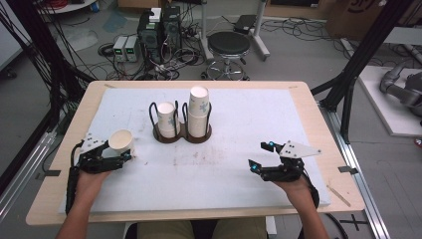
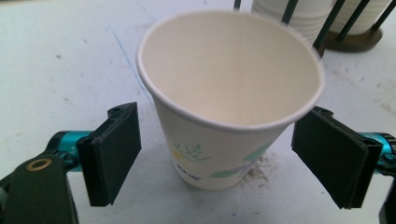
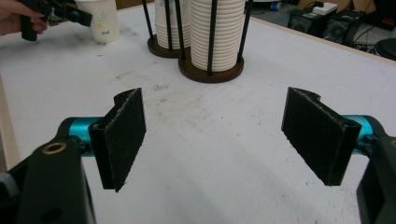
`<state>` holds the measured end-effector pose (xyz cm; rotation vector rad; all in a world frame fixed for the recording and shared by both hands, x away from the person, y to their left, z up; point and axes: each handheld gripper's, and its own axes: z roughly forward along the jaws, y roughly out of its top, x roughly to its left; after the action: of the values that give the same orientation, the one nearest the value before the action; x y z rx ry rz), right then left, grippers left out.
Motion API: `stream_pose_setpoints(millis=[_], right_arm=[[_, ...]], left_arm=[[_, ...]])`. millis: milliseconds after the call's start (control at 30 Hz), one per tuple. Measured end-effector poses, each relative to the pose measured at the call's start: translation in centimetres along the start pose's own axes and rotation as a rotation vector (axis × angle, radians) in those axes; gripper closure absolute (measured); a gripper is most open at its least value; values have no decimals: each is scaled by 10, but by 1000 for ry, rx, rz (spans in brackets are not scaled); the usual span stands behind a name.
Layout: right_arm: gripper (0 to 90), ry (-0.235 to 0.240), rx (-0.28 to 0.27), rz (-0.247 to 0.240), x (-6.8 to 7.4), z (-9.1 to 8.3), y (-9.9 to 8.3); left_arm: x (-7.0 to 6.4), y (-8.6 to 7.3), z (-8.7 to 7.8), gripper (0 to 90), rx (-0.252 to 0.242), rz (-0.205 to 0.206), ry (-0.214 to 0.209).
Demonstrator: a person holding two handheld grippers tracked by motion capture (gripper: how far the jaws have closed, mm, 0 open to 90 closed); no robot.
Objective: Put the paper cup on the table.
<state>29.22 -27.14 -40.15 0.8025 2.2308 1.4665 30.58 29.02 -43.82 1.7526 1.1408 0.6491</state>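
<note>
A white paper cup [image 2: 219, 116] with a leaf print stands upright on the white mat, mouth up and empty. My left gripper [image 2: 223, 154] is open around it, one black pad [image 2: 114, 149] on each side with a gap to the cup wall. From above, the cup [image 1: 122, 141] and left gripper [image 1: 118, 152] sit at the mat's left. My right gripper [image 1: 259, 155] is open over bare mat at the right, and its own view [image 3: 219, 135] has nothing between its pads. A dark two-post cup holder [image 1: 181, 135] carries a short stack [image 1: 166, 117] and a tall stack [image 1: 199, 112].
The white mat [image 1: 224, 169] covers a wooden table [image 1: 308, 94]. In the right gripper view the holder's stacks [image 3: 217, 32] stand ahead, with the single cup [image 3: 105, 21] and the other hand's gripper [image 3: 60, 11] far left. A stool [image 1: 228, 47] and computer boxes [image 1: 159, 32] sit on the floor beyond.
</note>
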Motion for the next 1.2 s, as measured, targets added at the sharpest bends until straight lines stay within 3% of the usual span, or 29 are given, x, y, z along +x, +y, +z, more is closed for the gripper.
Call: stream_pose_setpoints(millis=[133, 233, 300, 400, 533, 767, 1000, 1200], right_arm=[[224, 2, 8, 0, 0, 0, -1], [224, 1, 9, 3, -1, 1, -1], [224, -4, 10, 1, -2, 1, -2], [224, -5, 14, 10, -2, 1, -2], [223, -24, 27, 18, -4, 1, -4], [223, -72, 60, 29, -7, 1, -10], [222, -70, 45, 28, -5, -2, -8], [222, -80, 25, 37, -4, -7, -8]], left_arm=[[-1, 4, -13, 158, -75, -11, 12], [-2, 11, -22, 158, -144, -26, 47], [-4, 17, -26, 156, -205, -28, 42], [-12, 25, -30, 156, -286, 0, -5], [-26, 32, -24, 155, -349, 24, -135], [-48, 36, -7, 158, -384, 19, -325], [-67, 36, 2, 158, -346, 58, -389], [-74, 33, 7, 158, -321, 78, -416]])
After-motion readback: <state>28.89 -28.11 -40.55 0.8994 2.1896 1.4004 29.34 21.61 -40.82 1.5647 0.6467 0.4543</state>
